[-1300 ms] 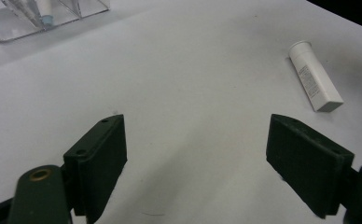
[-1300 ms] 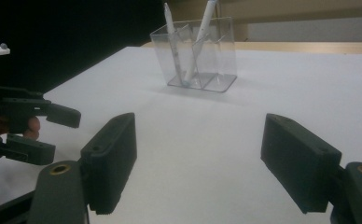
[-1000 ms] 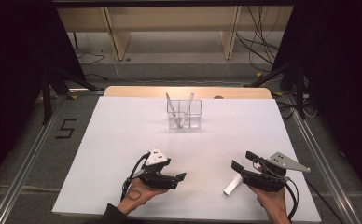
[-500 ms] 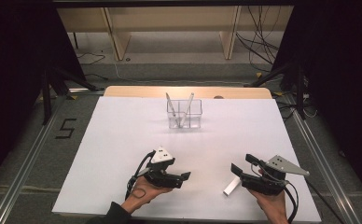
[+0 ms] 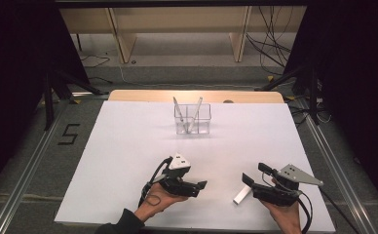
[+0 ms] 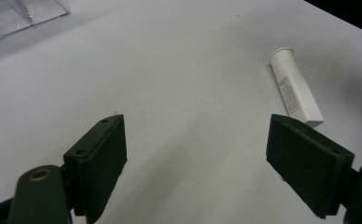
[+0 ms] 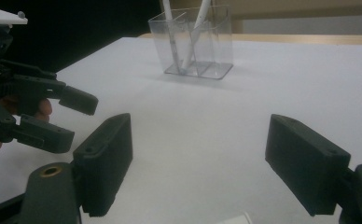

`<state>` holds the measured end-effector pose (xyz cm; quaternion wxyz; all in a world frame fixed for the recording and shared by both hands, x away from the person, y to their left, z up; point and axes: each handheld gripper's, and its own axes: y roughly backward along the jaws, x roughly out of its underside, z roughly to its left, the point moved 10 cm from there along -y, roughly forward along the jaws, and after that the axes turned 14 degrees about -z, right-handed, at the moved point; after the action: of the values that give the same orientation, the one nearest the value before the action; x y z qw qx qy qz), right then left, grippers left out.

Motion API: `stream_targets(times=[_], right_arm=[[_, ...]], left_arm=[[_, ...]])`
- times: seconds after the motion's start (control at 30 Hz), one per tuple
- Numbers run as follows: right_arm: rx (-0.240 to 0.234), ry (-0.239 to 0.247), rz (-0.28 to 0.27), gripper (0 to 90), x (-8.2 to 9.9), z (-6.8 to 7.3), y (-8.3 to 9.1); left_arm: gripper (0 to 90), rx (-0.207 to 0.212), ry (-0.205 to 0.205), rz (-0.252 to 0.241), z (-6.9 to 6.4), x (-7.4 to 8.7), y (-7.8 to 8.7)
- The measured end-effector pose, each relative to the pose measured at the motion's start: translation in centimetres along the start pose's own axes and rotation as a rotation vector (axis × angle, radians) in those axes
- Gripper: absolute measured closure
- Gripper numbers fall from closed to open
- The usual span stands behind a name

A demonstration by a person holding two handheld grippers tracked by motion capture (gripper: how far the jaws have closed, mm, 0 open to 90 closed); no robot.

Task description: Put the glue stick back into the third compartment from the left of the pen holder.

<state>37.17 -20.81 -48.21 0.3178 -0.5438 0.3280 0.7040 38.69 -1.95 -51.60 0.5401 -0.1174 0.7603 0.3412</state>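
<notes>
A short white tube [image 5: 242, 194] lies on the white table [image 5: 128, 146] near the front edge, between my two grippers. My left gripper [image 5: 200, 188] is held low to its left, jaws open and pointing right at it. In the left gripper view the tube [image 6: 295, 88] lies just beyond the right jaw, outside the open left gripper [image 6: 195, 154]. My right gripper [image 5: 255, 174] hovers just right of the tube, open and empty. In the right gripper view the open right gripper [image 7: 198, 154] faces the clear box, with the left gripper [image 7: 81, 120] at the left.
A clear two-compartment box [image 5: 193, 119] stands at the back middle of the table with two white pens leaning in its left compartment; it shows as the clear box [image 7: 195, 42] in the right gripper view. A wooden strip [image 5: 143, 95] lines the far edge.
My left gripper has slid to the right, closer to the white tube. The right gripper and the tube have hardly moved.
</notes>
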Motion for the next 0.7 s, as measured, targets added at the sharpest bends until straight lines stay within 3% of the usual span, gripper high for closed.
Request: stream_targets(times=[0.3, 0.7], right_arm=[[0.012, -0.006, -0.002, 23.9, 0.0, -0.3, 0.2], [0.028, 0.0, 0.002, 23.9, 0.2, -0.5, 0.3]], left_arm=[[19.7, 0.016, -0.014, 0.015, -1.4, -0.1, -1.4], [19.7, 0.066, -0.044, 0.054, -4.4, 0.7, -3.0]])
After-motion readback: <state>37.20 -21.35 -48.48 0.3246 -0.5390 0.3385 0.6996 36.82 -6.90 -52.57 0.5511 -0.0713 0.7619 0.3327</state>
